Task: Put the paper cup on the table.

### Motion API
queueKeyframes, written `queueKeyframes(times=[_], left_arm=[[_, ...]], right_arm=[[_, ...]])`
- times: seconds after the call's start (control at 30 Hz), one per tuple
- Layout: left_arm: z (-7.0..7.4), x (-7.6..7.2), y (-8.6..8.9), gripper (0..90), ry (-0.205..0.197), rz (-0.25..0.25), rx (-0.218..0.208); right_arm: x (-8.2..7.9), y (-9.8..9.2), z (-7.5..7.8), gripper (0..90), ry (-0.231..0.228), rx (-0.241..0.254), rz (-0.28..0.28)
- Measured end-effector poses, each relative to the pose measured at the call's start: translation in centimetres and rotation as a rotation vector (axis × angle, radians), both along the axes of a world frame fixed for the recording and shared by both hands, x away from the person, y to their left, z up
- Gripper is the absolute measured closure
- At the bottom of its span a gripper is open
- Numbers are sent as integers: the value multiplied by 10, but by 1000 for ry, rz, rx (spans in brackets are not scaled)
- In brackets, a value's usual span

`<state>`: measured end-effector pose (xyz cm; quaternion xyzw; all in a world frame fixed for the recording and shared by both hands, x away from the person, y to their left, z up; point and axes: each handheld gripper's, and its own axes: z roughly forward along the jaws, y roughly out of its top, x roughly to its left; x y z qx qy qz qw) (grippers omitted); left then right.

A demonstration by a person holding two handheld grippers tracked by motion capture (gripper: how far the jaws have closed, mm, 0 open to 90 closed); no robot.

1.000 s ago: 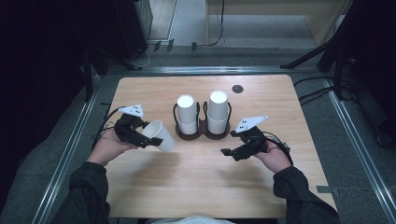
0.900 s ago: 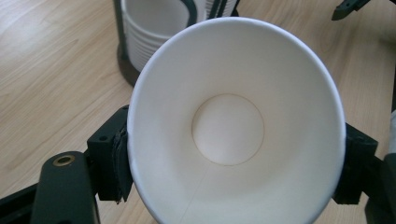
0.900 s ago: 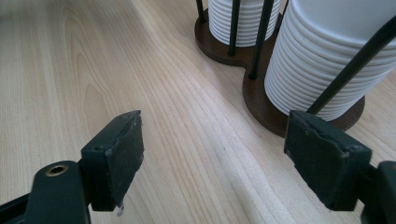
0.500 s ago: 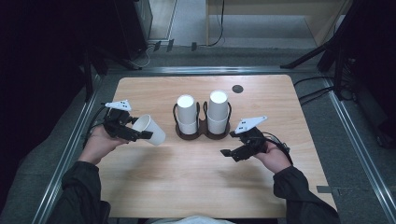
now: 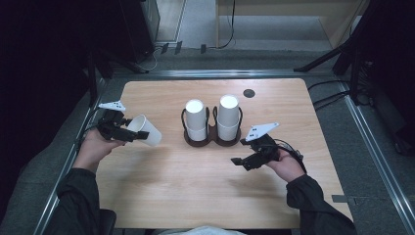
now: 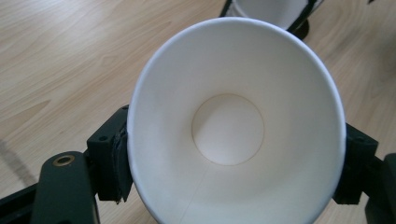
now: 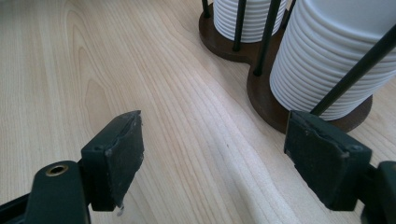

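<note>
The left claw [image 5: 131, 134] is clamped on a single white paper cup [image 5: 145, 130], one pad on each side of the wall near the rim, the cup lying on its side above the left part of the table [image 5: 161, 196] with its mouth turned back toward the hand (the left gripper view looks straight into its empty bottom). The right claw [image 5: 241, 161] stands wide open with nothing between its pads, low over the table just in front of the dark wooden holder [image 5: 210, 142], which carries two stacks of cups [image 5: 229, 117].

The cup seems to be in mid-carry, away from the stacks. Next it likely needs turning upright and setting down on bare wood, released gently so the thin wall doesn't buckle.
</note>
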<state>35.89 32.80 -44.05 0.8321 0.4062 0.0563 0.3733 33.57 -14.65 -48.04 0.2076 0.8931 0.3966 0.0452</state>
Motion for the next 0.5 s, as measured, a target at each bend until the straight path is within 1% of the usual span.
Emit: queueKeyframes(times=[0.1, 0.17, 0.3, 0.37, 0.47, 0.5], left_arm=[[0, 4, 4, 205, 4, 17, 4], [-1, 7, 6, 205, 7, 29, 6], [-5, 13, 10, 205, 14, 55, 58], [-7, 17, 12, 205, 17, 61, 72], [-10, 23, 15, 205, 27, 82, 77], [-12, 24, 16, 205, 29, 89, 89]], right_arm=[[-1, 2, 0, 202, -5, -1, 11], [-2, 2, 0, 202, -4, 0, 9], [-2, 0, -1, 202, -7, -2, 3], [-2, -1, -1, 202, -7, -1, -2], [-4, -3, -2, 202, -1, -4, -7], [-4, -3, -3, 202, -5, -5, -7]])
